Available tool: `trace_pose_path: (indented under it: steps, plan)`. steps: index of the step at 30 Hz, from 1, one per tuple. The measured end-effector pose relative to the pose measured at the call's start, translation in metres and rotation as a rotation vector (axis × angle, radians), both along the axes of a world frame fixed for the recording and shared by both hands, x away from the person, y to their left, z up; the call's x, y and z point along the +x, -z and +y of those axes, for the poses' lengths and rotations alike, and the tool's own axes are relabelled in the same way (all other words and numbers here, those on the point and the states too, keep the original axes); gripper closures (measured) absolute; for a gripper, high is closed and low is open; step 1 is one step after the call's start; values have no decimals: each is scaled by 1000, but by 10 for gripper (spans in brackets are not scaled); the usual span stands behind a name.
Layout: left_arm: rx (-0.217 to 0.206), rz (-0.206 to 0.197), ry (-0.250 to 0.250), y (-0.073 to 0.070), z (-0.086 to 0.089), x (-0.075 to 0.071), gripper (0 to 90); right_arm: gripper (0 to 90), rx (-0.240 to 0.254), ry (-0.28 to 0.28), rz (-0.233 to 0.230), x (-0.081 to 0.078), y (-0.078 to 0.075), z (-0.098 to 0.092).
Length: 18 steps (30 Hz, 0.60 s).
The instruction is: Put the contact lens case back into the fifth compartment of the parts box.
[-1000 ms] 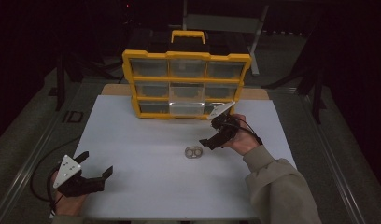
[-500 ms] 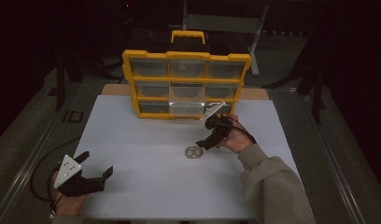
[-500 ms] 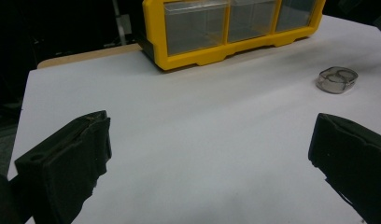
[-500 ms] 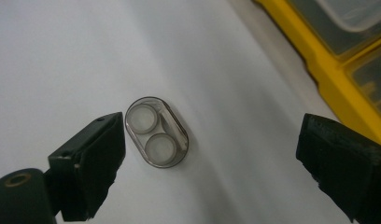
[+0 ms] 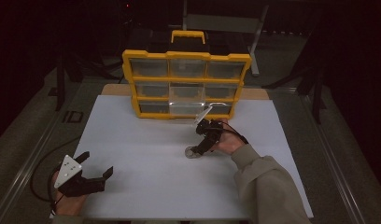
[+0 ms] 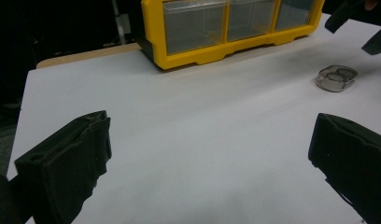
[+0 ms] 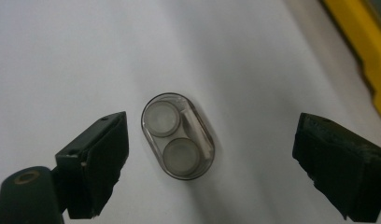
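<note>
A small clear oval case [image 7: 178, 136] with two round discs inside lies flat on the white table top [image 5: 146, 154]; it also shows in the high view [image 5: 193, 152] and the left gripper view [image 6: 336, 77]. My right gripper [image 5: 200, 143] hangs just above the case, open, its jaws wide on either side of it in the right gripper view, touching nothing. A yellow organiser [image 5: 186, 84] with clear drawers stands upright at the back of the table. My left gripper [image 5: 96, 165] rests open near the front left corner, nothing between its jaws.
The organiser [image 6: 226, 28] has a black handle on top and sits partly on a wooden board [image 5: 115, 89]. A cable [image 5: 37, 172] trails off the left table edge. Dark metal stands and floor surround the table.
My right gripper has moved left and down from beside the organiser to over the clear case. The left gripper has stayed put.
</note>
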<state>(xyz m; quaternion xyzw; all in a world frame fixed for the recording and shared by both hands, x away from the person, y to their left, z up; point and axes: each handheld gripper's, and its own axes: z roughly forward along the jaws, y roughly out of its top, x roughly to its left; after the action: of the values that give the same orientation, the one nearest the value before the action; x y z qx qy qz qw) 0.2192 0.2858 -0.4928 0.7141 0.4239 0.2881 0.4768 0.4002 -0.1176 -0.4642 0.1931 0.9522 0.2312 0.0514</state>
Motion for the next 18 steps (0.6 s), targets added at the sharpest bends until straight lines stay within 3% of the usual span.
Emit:
trace_pose_path:
  steps: [18]
  plan:
    - [5,1,3,0,0,0,0,171,-75,-88,43,0,22,18]
